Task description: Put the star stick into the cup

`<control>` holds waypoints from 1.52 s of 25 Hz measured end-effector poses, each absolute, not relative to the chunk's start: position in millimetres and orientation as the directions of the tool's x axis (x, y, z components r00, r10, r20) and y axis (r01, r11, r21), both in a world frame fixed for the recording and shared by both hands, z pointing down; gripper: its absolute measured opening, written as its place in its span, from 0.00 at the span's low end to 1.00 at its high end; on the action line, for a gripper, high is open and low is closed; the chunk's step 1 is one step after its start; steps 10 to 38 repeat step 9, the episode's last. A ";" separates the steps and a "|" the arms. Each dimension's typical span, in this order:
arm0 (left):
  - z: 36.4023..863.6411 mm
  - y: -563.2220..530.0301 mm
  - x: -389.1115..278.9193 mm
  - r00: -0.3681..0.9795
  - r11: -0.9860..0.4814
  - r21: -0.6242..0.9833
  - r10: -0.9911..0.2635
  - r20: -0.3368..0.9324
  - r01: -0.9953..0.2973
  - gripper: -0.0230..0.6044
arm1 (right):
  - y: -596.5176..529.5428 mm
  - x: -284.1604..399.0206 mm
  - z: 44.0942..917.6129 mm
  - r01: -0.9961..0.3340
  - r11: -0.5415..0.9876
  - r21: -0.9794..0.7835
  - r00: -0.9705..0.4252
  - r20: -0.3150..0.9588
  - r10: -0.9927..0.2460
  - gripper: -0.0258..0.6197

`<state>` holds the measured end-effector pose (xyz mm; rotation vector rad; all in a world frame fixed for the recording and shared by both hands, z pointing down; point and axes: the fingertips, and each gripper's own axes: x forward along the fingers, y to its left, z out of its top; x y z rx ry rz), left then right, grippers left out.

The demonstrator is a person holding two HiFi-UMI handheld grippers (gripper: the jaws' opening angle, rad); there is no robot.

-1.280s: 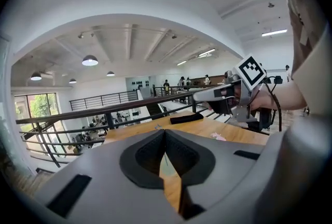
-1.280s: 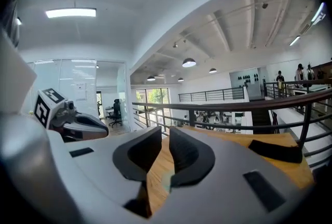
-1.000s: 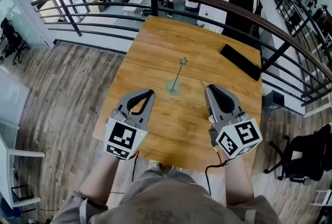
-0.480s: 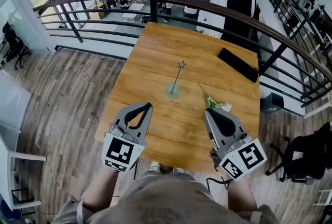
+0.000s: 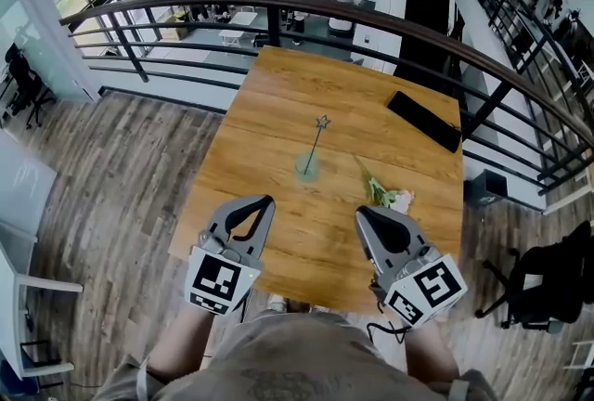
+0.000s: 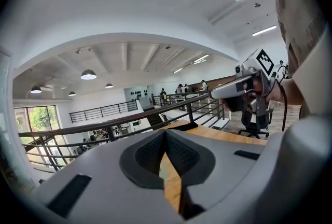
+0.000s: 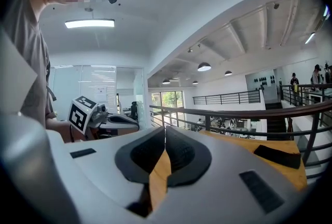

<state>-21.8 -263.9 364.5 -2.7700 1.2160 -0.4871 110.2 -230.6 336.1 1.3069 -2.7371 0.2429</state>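
Grippers: left gripper [image 5: 268, 200] and right gripper [image 5: 361, 214] have drawn back toward the person, uncovering a flower [image 5: 390, 198].
Head view: star stick [image 5: 316, 141] leans in the cup [image 5: 308, 165], well apart from both.
Left gripper view: jaws pressed together, empty.
Right gripper view: likewise together, empty.
Retreat: probably best kept level, clear of the stick.

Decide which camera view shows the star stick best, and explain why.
The head view: there the whole star stick shows, standing tilted in the cup. The left and right gripper views show nothing of it, only their own closed jaws and the railing beyond.
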 end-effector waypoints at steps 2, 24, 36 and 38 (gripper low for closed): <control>365.0 -264.1 -21.6 0.635 -0.682 -0.197 -0.729 0.257 -0.704 0.06 | -231.3 111.1 337.0 -0.778 0.621 -0.099 -0.628 0.158 -0.762 0.09; 361.7 -262.6 -10.3 0.632 -0.678 -0.202 -0.733 0.253 -0.706 0.06 | -228.9 121.4 335.3 -0.773 0.628 -0.087 -0.633 0.159 -0.757 0.09; 361.7 -262.6 -10.3 0.632 -0.678 -0.202 -0.733 0.253 -0.706 0.06 | -228.9 121.4 335.3 -0.773 0.628 -0.087 -0.633 0.159 -0.757 0.09; 361.7 -262.6 -10.3 0.632 -0.678 -0.202 -0.733 0.253 -0.706 0.06 | -228.9 121.4 335.3 -0.773 0.628 -0.087 -0.633 0.159 -0.757 0.09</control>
